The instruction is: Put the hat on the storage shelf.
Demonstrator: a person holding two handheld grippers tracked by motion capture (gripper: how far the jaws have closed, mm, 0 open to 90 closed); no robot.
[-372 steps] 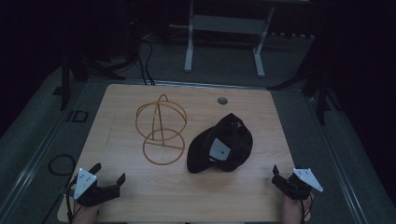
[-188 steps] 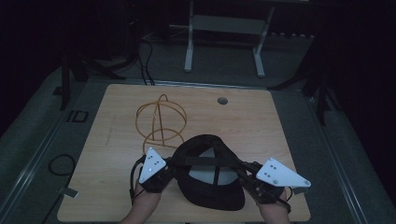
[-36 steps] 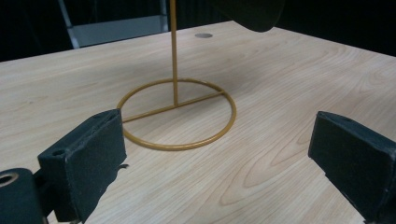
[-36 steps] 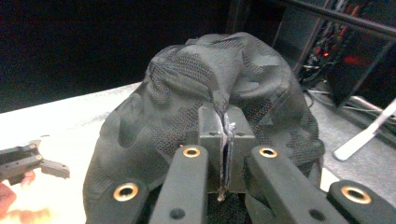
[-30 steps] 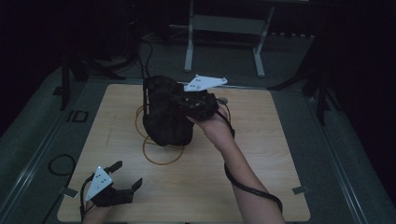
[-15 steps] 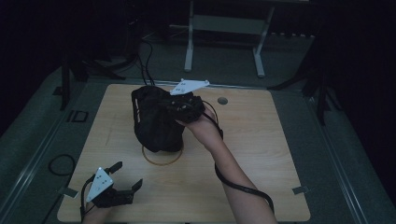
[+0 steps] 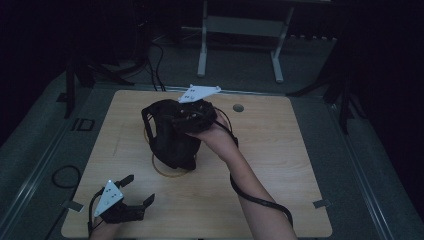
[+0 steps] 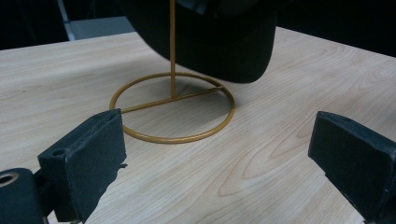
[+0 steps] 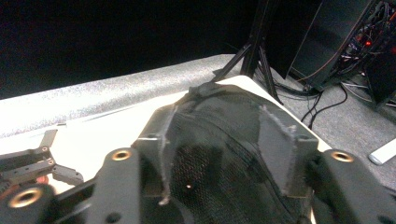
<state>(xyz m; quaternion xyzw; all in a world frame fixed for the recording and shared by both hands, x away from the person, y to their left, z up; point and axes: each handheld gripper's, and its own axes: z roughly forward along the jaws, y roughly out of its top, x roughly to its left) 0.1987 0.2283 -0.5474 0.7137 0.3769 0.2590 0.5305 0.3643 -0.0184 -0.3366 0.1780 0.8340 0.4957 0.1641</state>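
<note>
Black mesh cap [image 7: 172,135] sits draped over the gold wire hat stand [image 8: 173,105], its crown between the jaws of the right gripper [image 7: 192,116], which have just been opening and stand partly apart around the fabric; whether the pads still press on it cannot be told. Near the stand's ring base, the left gripper [image 7: 125,202] rests at the near edge of the wooden table [image 7: 300,165], jaws wide apart and empty, pointing toward the stand.
</note>
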